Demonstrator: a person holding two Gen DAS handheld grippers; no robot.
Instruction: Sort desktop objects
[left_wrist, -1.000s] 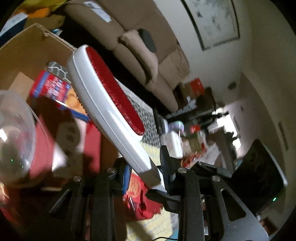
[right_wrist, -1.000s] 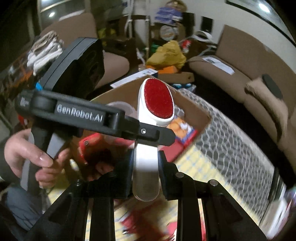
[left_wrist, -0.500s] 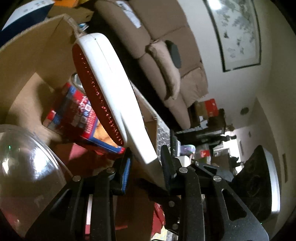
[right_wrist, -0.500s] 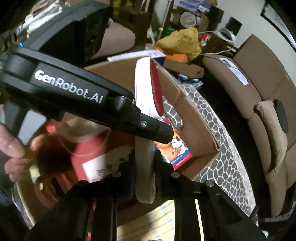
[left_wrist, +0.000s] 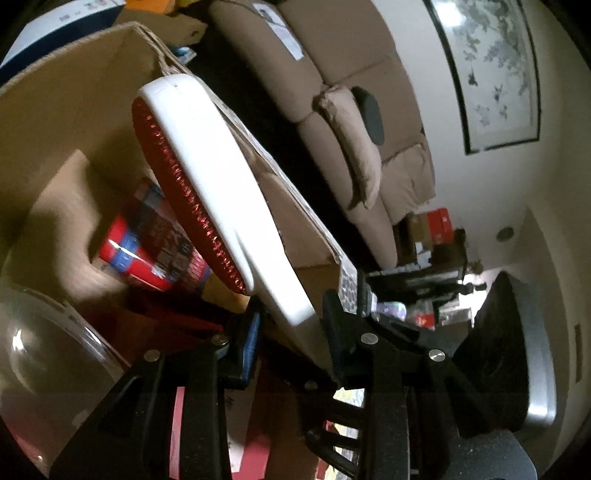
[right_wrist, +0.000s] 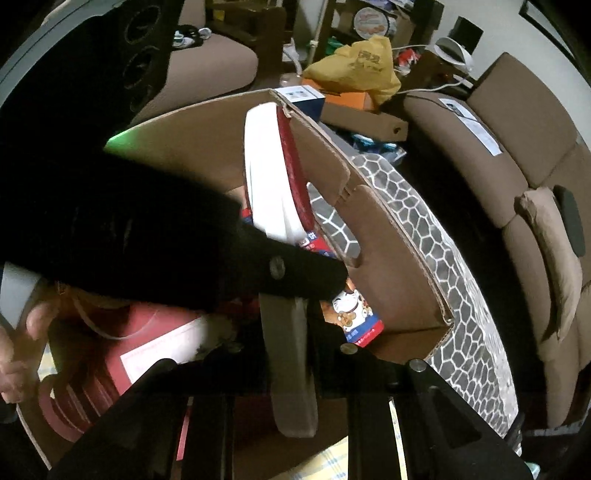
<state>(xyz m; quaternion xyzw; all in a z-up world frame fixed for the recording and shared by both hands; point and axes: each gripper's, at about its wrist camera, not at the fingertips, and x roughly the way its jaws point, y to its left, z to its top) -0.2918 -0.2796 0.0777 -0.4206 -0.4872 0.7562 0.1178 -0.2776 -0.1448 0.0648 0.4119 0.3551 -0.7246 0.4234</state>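
Currently a white lint brush (left_wrist: 207, 173) with a red bristle face is being lowered into an open cardboard box (left_wrist: 74, 92), so the step in hand looks like placing one sorted item. In the right wrist view the brush handle (right_wrist: 288, 354) runs from six o'clock up toward twelve, and the right gripper (right_wrist: 291, 343) is pinched tight on it. In the left wrist view the left gripper (left_wrist: 290, 321) sits at about six o'clock, its jaws partly spread to either side of the handle's end; whether its pads actually press the handle cannot be told. The brush head reaches toward eleven o'clock, inside the box, above a red and blue packet (left_wrist: 147, 251) on the box floor. A clear plastic dome (left_wrist: 40, 354) lies at eight o'clock. A hand (right_wrist: 18, 354) shows at the right view's nine o'clock edge. Next, the move probably calls for easing the brush down beside the packet, then letting both grippers go.
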